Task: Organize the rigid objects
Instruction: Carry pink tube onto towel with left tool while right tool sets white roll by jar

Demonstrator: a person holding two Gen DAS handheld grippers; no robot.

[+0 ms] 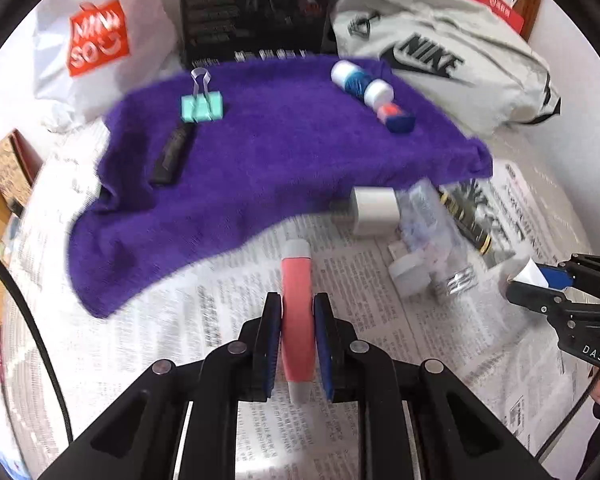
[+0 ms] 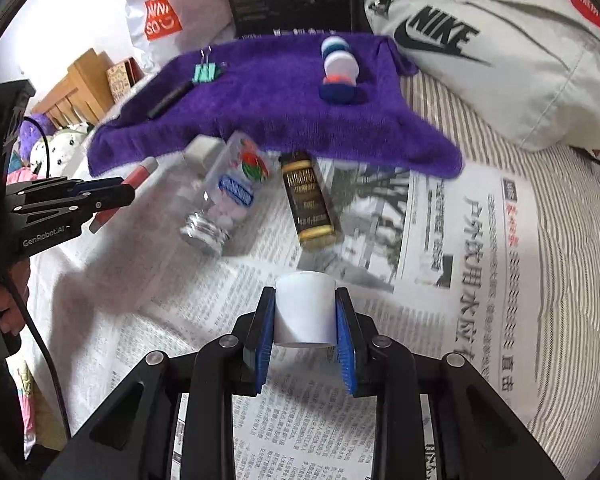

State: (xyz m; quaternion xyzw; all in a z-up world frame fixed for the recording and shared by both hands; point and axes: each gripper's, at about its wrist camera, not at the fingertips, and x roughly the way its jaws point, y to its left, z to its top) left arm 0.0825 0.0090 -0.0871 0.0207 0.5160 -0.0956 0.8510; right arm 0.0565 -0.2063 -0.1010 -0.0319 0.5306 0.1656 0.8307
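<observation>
Newspaper (image 2: pixel 440 280) covers the bed, and the purple towel (image 1: pixel 260 152) laid over its far half is your landmark. Your left gripper (image 1: pixel 298 340) is clamped across the middle of the pink tube (image 1: pixel 297 280), held just short of the towel's near edge. It looks light, stiff and smooth, so a mid-body grip should keep it from pivoting. Your right gripper (image 2: pixel 305 320) is closed on the white cap (image 2: pixel 305 306), in front of the towel; the cap seems light and slick, so squeeze its straight sides. On the towel lie a binder clip (image 1: pixel 202 106) and thread spools (image 1: pixel 362 86).
</observation>
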